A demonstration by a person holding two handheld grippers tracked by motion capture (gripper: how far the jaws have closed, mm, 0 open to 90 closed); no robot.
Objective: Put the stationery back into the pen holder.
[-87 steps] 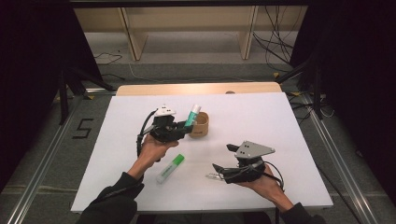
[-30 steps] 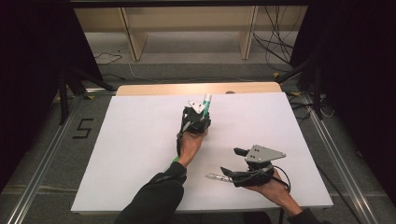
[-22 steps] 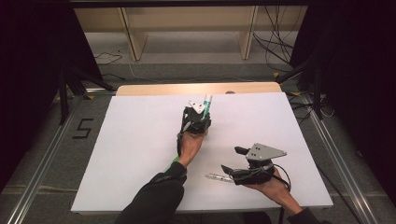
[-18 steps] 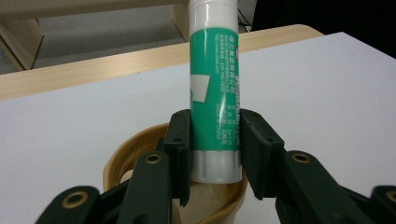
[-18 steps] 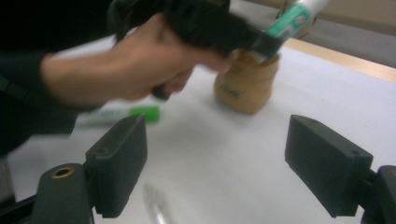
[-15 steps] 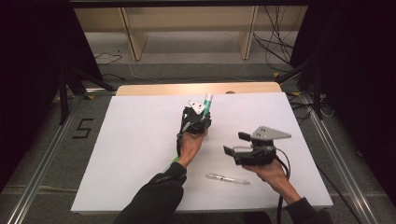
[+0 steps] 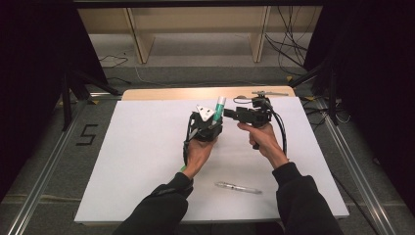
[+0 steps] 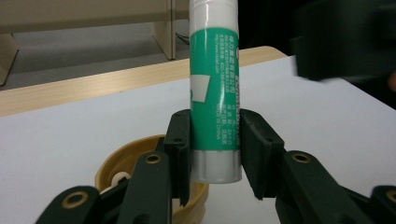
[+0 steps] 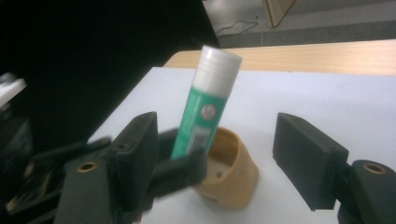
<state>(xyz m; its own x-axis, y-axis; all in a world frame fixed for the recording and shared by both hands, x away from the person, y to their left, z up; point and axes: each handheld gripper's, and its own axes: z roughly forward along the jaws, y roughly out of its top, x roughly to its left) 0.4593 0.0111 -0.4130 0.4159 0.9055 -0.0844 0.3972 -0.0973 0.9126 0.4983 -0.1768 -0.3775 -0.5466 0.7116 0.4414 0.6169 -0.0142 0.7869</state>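
My left gripper is shut on a green and white glue stick and holds it upright, near its lower end. The stick hangs just above a tan wooden cup standing on the white table sheet. My right gripper is right beside the glue stick, pointing at it. Its jaws have just been closing but still stand apart, with the stick and cup ahead in the gap and neither pad touching them.
A clear pen lies on the white sheet near the front, between the two forearms. A wooden strip borders the table's far edge. Wooden shelf legs and cables stand on the floor beyond.
My right gripper left the pen lying at the front right and travelled up and back to the glue stick, its jaws narrowing. The left gripper has stayed put with the stick.
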